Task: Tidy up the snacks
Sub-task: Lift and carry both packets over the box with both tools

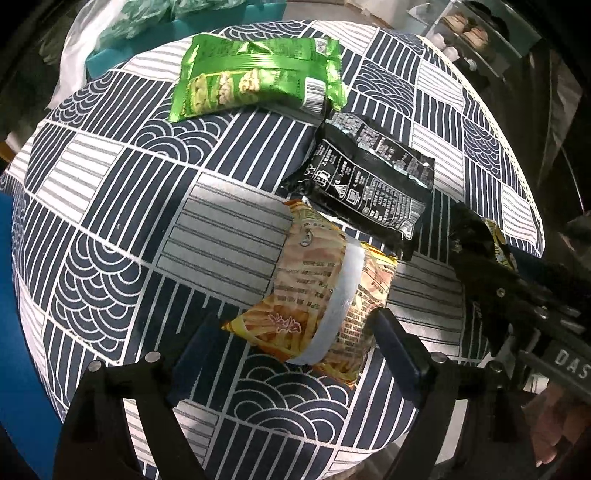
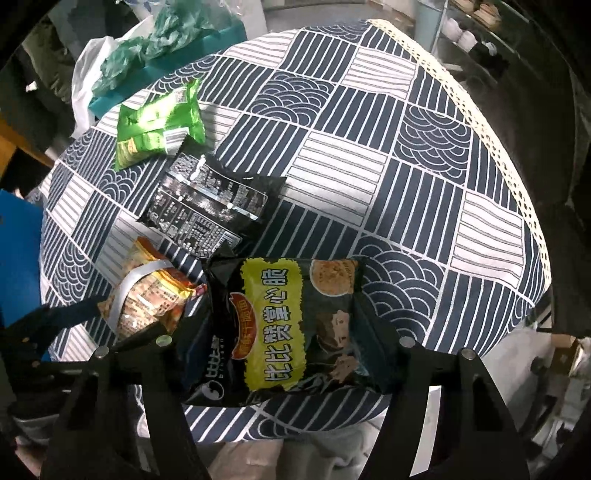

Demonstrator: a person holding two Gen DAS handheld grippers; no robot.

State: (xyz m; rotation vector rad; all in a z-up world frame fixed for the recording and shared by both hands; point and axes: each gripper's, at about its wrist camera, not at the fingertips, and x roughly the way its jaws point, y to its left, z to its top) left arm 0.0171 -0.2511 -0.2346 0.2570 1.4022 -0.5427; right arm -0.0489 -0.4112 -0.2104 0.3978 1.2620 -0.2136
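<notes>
Several snack packs lie on the patterned tablecloth (image 1: pixel 110 206). An orange fries pack (image 1: pixel 317 295) with a white band lies between the fingers of my left gripper (image 1: pixel 291 343), whose jaws stand open around its near end. My right gripper (image 2: pixel 284 325) is shut on a black and yellow snack pack (image 2: pixel 280 328), held just above the cloth (image 2: pixel 406 166). That pack's edge shows in the left wrist view (image 1: pixel 495 243). A black pack (image 1: pixel 369 177) lies past the orange one, and a green pack (image 1: pixel 255 74) lies at the far side. They also show in the right wrist view: orange (image 2: pixel 147 295), black (image 2: pixel 210 206), green (image 2: pixel 159 125).
A teal box (image 2: pixel 207 48) with crumpled green plastic and a white bag (image 2: pixel 88 74) stands beyond the table's far left edge. A blue object (image 1: pixel 14 332) lies off the left edge. Shelves with cups (image 2: pixel 461 33) stand at the far right. The cloth's lace hem (image 2: pixel 509 166) marks the right edge.
</notes>
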